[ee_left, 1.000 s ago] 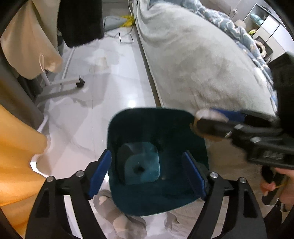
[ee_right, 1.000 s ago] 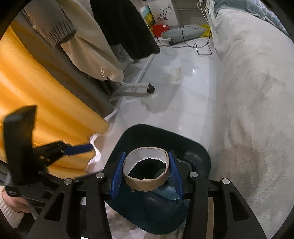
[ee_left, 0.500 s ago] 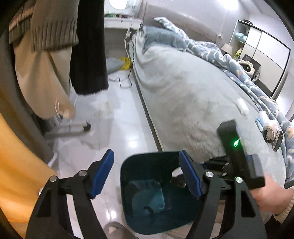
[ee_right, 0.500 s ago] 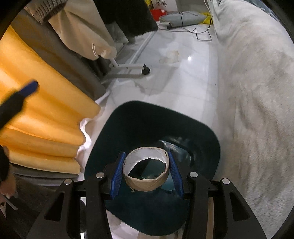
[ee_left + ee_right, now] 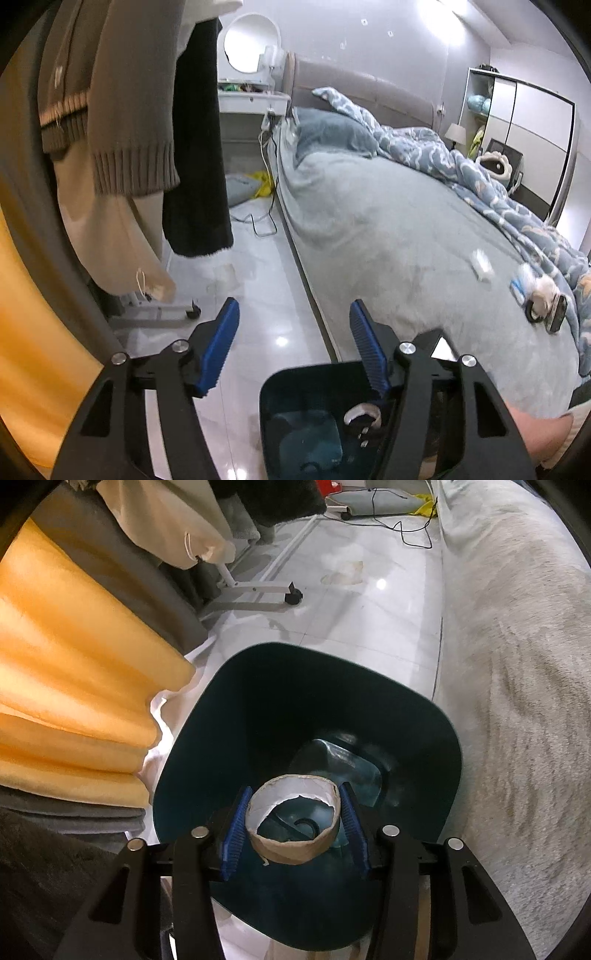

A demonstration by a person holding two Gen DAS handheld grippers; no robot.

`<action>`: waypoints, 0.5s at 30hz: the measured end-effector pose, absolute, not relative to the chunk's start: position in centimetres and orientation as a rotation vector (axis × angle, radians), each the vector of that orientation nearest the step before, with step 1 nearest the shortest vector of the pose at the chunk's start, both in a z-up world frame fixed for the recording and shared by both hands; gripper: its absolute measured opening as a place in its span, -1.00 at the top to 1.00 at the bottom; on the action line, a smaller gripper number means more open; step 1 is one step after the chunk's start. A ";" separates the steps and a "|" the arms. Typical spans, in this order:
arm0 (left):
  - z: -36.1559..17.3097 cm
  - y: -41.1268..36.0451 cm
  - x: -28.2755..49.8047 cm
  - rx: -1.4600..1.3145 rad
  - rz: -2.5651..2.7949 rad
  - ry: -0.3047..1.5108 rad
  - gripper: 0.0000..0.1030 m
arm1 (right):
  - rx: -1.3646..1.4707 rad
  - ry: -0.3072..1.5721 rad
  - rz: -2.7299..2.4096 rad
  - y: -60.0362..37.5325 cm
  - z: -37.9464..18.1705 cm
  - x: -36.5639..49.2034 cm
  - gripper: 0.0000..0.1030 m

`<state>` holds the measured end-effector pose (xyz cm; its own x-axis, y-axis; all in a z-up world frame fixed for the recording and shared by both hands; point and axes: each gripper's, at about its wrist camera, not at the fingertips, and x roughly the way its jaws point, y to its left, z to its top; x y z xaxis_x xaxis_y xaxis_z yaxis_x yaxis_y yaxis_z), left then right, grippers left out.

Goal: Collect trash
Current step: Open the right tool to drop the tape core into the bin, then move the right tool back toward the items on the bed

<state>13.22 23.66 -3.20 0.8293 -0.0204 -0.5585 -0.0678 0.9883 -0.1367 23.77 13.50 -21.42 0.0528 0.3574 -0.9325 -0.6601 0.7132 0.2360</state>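
My right gripper [image 5: 293, 825] is shut on a cardboard tape roll core [image 5: 293, 843] and holds it inside the mouth of a dark teal trash bin [image 5: 258, 686] on the floor. In the left wrist view the bin [image 5: 280, 398] sits low, with the roll [image 5: 362, 415] partly visible inside it. My left gripper [image 5: 291, 336] is open and empty, raised above the bin and pointing along the bed. White scraps [image 5: 482, 264] and small items [image 5: 535, 295] lie on the grey bed cover.
The bed [image 5: 369, 221] runs along the right. Hanging clothes [image 5: 122, 129] on a wheeled rack [image 5: 258, 594] and an orange curtain [image 5: 74, 664] stand to the left. Cables [image 5: 264, 221] and a stain [image 5: 343, 574] mark the white floor.
My left gripper has tilted up from the bin towards the bed and room. My right gripper has lowered the roll deeper into the bin mouth.
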 end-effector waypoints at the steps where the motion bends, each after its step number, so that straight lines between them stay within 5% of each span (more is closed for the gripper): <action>1: -2.7 23.6 13.2 -0.153 0.025 0.579 -0.25 | -0.290 1.302 0.794 13.6 -21.3 23.7 -0.09; 5: -1.0 23.0 13.0 -0.117 0.028 0.518 -0.25 | -0.301 1.270 0.806 14.0 -20.4 23.4 -0.46; 15: 1.3 21.6 13.1 -0.097 0.025 0.438 -0.34 | -0.257 1.159 0.849 12.8 -15.7 22.7 -0.53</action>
<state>13.08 21.61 1.28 0.9052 0.0032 -0.4250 -0.0449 0.9951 -0.0881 22.68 12.78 -15.70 0.1385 0.4542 -0.8801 -0.7024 0.6715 0.2360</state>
